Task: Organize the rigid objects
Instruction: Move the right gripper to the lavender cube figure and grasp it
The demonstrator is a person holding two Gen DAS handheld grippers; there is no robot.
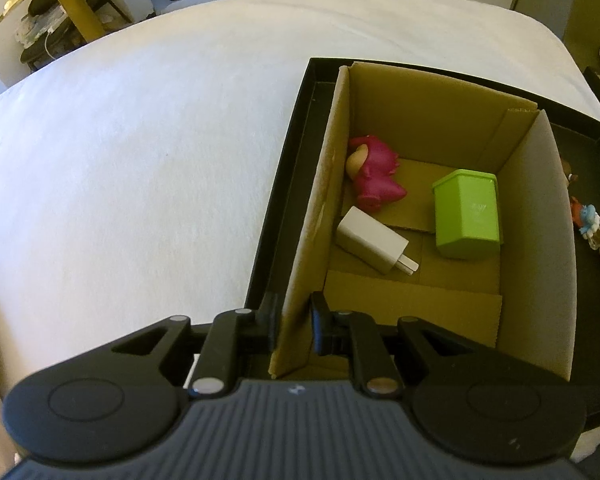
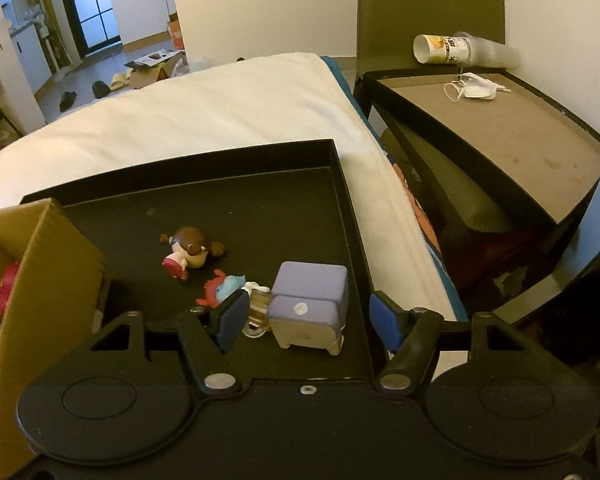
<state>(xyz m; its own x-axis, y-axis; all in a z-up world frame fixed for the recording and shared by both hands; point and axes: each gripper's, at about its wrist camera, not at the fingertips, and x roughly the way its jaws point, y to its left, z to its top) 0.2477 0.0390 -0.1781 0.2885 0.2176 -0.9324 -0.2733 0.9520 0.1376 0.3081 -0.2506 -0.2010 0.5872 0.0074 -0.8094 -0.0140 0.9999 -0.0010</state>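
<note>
My left gripper is shut on the left wall of the cardboard box, one finger outside it and one inside. Lying in the box are a pink figurine, a white charger plug and a green toy bin. The box stands in a black tray. On the tray floor my right gripper is open over a lavender toy block, whose sides its blue pads do not touch. A blue-and-red figurine and a brown-haired figurine lie just left of the block.
The tray rests on a white bed. To the right of the bed stands a dark side table with a face mask and a stack of cups on its side. Shoes and boxes lie on the floor beyond.
</note>
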